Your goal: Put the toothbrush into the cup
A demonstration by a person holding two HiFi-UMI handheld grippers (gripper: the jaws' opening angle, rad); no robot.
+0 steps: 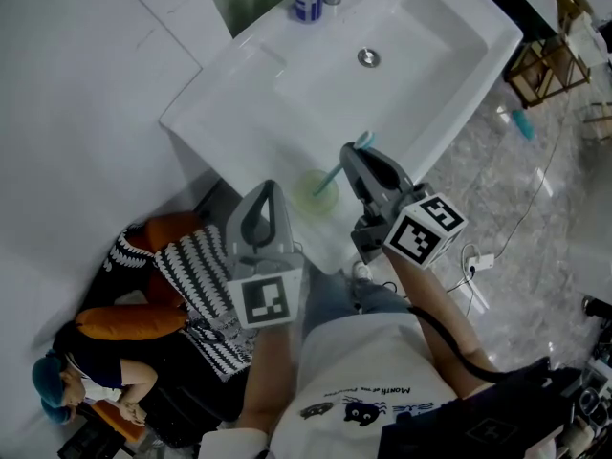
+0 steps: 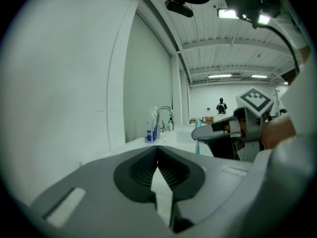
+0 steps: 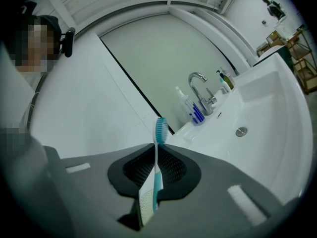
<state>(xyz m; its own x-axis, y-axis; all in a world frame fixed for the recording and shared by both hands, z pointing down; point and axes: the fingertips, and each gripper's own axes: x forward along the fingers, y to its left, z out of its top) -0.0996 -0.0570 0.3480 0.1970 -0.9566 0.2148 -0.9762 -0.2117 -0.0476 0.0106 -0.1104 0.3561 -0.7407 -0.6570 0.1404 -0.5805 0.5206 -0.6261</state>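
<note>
The left gripper hangs at the near edge of the sink, just left of the cup, and has no part in the work. Its own view shows the jaws closed together with nothing between them.

The cup, pale and see-through, stands on the sink's front rim between the two grippers.

The toothbrush slants above it, bristles up and away from the person, with the lower end of its teal handle reaching down to the cup's mouth. The head view is too soft here to settle whether that end is already inside the rim or only just over it; it looks to be at the mouth.

The right gripper is clamped on the toothbrush. Its own view shows the handle pinched between the ribbed pads and the bristled head standing clear above them.

So the pick-up is done and the brush has been brought to the cup. What is left, by my reading, is to lower the handle fully in and let go.
</note>
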